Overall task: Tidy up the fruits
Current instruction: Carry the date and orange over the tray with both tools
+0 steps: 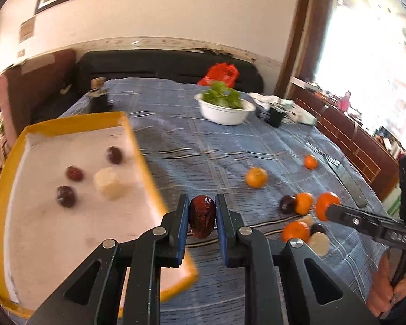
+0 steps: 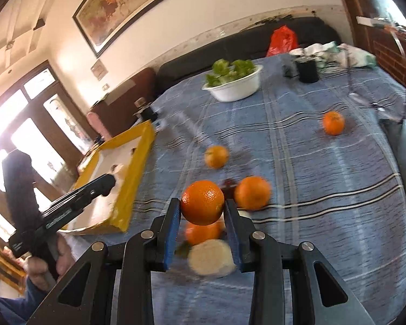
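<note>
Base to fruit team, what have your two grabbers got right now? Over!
Left gripper shut on red date, beside yellow tray. Right gripper shut on orange. More oranges loose on blue cloth. Nothing blocking.

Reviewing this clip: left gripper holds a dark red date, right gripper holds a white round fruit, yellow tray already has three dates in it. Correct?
Not quite. The right gripper holds an orange, as the right wrist view shows. The left gripper does hold a date, and the yellow tray has three.
</note>
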Available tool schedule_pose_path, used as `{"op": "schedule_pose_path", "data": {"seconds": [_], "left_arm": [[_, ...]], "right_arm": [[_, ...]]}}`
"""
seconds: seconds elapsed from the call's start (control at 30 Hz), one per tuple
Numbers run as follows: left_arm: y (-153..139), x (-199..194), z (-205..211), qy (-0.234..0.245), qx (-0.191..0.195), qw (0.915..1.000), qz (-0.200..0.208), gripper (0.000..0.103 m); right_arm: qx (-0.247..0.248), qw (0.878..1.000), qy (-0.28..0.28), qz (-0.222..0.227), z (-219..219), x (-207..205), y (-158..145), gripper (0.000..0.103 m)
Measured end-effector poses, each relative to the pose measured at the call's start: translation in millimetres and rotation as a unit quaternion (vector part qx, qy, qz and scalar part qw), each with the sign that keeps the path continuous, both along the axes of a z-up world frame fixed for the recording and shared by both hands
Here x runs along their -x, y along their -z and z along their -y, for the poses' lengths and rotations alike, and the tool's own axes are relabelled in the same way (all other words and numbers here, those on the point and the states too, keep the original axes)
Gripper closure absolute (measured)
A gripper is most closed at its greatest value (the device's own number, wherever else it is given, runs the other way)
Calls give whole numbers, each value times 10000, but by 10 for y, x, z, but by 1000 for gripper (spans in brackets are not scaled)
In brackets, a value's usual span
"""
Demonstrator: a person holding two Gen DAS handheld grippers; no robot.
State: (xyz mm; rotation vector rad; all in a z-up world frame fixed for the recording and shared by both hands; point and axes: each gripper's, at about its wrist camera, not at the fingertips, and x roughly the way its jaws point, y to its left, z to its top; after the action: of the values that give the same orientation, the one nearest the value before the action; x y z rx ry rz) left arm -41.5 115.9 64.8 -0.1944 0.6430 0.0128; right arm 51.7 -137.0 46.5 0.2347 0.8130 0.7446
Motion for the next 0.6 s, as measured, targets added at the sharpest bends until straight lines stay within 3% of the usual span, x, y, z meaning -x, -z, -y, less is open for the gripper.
{"op": "schedule_pose_path", "data": {"seconds": [0.4,0.6], "left_arm": [[158,217,-954,-1014,557,9931,-172,85],[277,194,-1155,-1182,790,9892,-349,85]], "right_arm": [[370,9902,-1314,310,-1276,228,-277,66],[812,9827,-1616,400,-1969,172,-127,66]]}}
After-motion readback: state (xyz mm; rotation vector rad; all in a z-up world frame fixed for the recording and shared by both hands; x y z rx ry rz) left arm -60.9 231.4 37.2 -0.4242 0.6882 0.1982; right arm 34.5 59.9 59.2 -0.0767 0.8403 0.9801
